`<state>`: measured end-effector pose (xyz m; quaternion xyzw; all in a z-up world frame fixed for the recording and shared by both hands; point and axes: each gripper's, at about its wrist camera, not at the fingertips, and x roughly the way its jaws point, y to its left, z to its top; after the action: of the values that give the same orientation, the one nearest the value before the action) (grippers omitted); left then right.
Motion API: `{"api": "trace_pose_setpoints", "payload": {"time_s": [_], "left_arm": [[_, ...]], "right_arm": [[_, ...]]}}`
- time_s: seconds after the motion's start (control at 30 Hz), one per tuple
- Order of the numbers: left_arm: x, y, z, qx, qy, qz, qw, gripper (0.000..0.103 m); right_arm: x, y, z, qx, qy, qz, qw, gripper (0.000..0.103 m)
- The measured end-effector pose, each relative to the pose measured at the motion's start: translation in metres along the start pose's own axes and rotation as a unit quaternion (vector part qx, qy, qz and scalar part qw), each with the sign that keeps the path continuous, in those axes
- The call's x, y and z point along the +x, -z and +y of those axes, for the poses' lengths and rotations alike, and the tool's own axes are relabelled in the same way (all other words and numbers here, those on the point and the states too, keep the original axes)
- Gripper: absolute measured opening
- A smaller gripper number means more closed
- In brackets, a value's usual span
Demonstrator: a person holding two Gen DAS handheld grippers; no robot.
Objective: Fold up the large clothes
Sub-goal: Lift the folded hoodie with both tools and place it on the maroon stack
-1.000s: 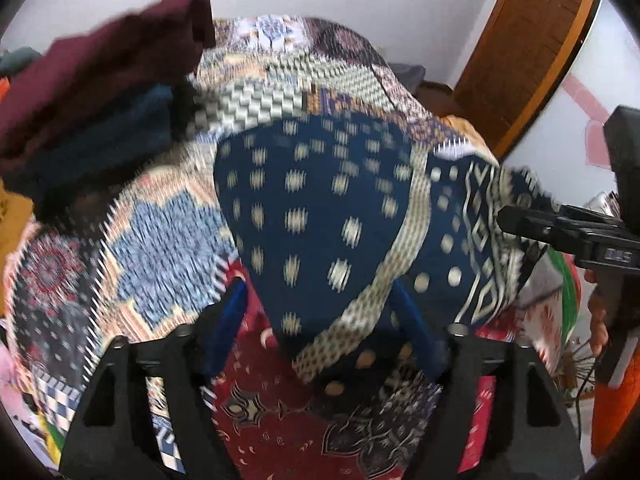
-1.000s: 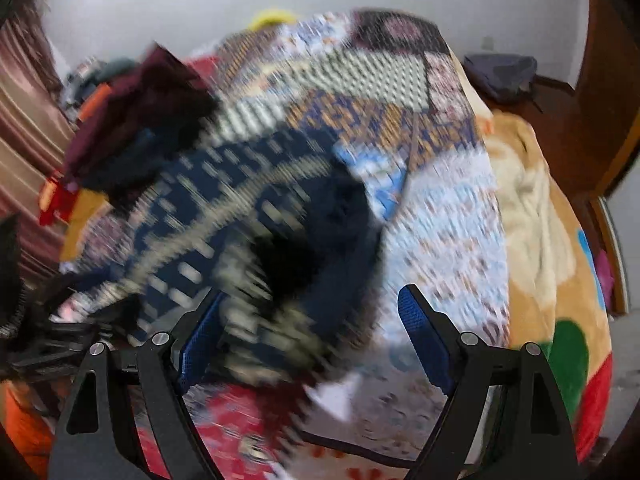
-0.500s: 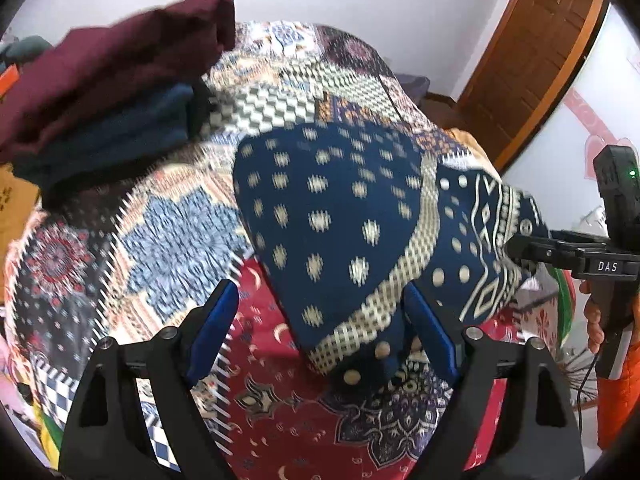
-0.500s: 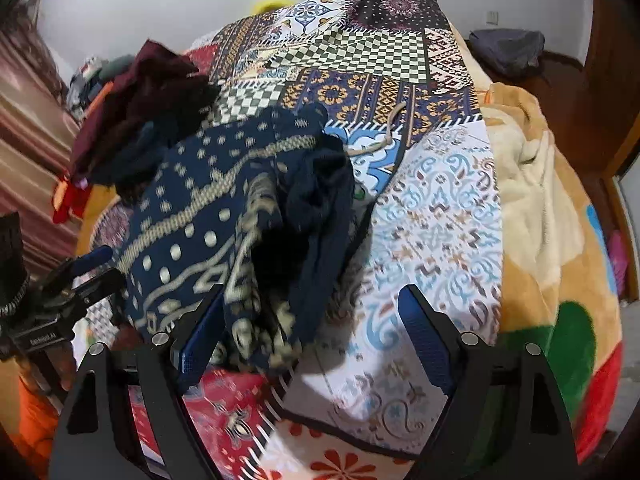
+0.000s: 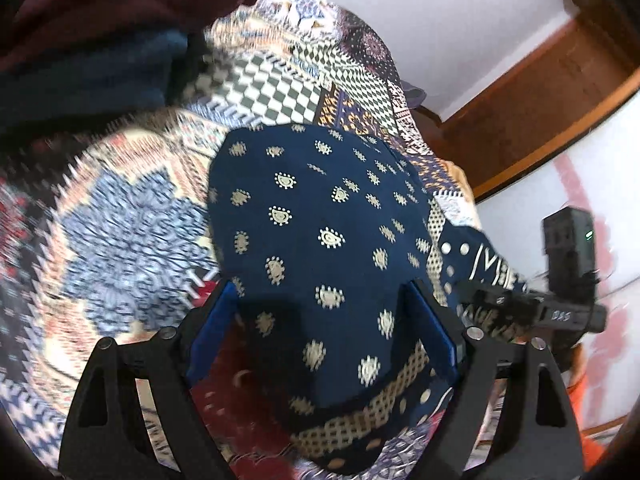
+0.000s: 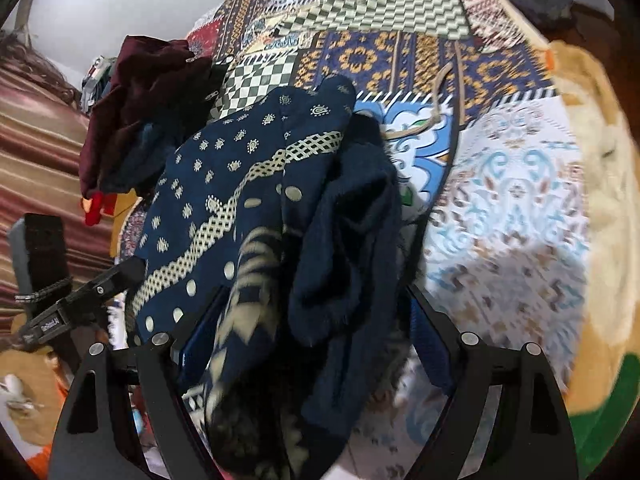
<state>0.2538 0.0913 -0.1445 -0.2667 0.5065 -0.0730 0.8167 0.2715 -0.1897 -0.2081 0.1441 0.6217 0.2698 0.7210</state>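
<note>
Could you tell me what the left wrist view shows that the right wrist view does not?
Only the left wrist view shows the wooden door frame and the right gripper at the garment's edge. Only the right wrist view shows the striped curtain, the beige blanket and the garment's fuzzy dark lining. Both show the navy patterned garment on the patchwork bedspread and the maroon clothes pile.

— What's lying under everything?
— A patchwork bedspread (image 6: 404, 44) is covering the bed, and a beige blanket (image 6: 600, 184) is draping over its edge.
— And behind?
— A wooden door (image 5: 556, 92) is standing against the white wall (image 5: 432, 12).
</note>
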Motion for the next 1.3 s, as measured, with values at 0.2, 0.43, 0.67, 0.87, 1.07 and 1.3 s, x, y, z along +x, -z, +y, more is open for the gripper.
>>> {"api": "trace_pose_setpoints", "payload": {"time_s": [0.2,0.43,0.67,0.87,1.07,1.3], "left_arm": [[0.018,-0.010,0.009,-0.026,0.024,0.015,0.9993,0.100],[0.036,-0.015,0.026,-0.057,0.051,0.039,0.9963,0.103],[0.057,-0.007,0.052,-0.158,0.136,0.090,0.9739,0.103],[0.040,-0.003,0.038,-0.125,0.121,0.082,0.9813,0.088],[0.006,-0.008,0.012,-0.078,0.112,0.052,0.9892,0.070],[-0.067,-0.030,-0.026,-0.007,0.104,-0.024,0.9943,0.064]], "right_arm": [[0.021,-0.016,-0.001,0.004,-0.028,0.028,0.999,0.084],[0.034,-0.022,0.005,-0.002,-0.047,0.042,0.998,0.082],[0.029,-0.017,0.004,0.020,-0.073,0.043,0.996,0.052],[0.011,-0.008,0.015,0.014,-0.076,0.032,0.996,0.028],[-0.019,-0.008,0.055,-0.034,-0.071,0.002,0.997,0.023],[-0.056,-0.020,0.094,-0.066,-0.092,-0.052,0.992,0.023]]}}
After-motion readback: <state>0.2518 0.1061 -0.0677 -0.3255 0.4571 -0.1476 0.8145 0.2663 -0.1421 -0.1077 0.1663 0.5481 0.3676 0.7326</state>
